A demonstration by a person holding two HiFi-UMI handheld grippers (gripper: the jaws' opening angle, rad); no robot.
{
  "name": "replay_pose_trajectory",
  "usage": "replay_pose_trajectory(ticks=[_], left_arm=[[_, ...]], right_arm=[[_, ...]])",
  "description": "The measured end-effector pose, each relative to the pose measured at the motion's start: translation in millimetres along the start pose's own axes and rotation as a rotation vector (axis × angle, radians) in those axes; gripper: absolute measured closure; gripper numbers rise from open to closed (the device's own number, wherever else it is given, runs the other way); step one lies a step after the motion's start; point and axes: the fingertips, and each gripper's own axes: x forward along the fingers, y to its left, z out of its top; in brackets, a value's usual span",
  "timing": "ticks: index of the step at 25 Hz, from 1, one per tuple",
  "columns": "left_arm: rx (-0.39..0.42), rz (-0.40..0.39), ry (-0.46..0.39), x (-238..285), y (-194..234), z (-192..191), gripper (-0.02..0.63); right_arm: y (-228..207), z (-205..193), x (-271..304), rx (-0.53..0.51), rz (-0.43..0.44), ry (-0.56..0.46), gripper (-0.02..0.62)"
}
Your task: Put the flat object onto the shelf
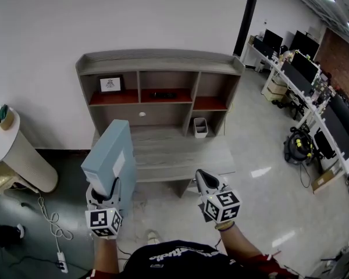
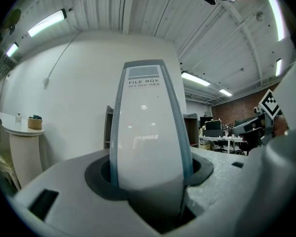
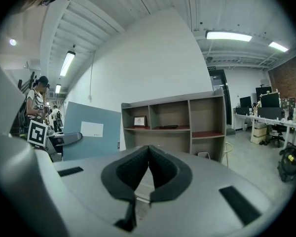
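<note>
A flat pale-blue file box (image 1: pixel 110 156) stands upright in my left gripper (image 1: pixel 109 193), whose jaws are shut on its lower end. In the left gripper view the box's spine (image 2: pixel 149 127) fills the middle between the pads. The grey shelf unit (image 1: pixel 158 92) with red-lined compartments stands ahead against the white wall, over a grey desk top (image 1: pixel 174 153). My right gripper (image 1: pixel 205 182) hovers at the desk's near edge, shut with nothing in it. In the right gripper view the box (image 3: pixel 91 135) shows at the left and the shelf unit (image 3: pixel 175 125) ahead.
A small framed picture (image 1: pixel 110 84) sits in the shelf's left compartment and a dark flat item (image 1: pixel 163 95) in the middle one. A white cup (image 1: pixel 200 127) stands on the desk. A round white side table (image 1: pixel 6 138) is at left, and office desks with monitors (image 1: pixel 314 80) at right.
</note>
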Motion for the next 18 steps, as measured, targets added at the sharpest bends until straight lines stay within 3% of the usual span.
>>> replay_pose_trajectory(ticks=[18], left_arm=[[-0.007, -0.088, 0.049, 58, 62, -31, 0.339]], right_arm=[[29, 4, 80, -0.008, -0.056, 0.016, 0.604]])
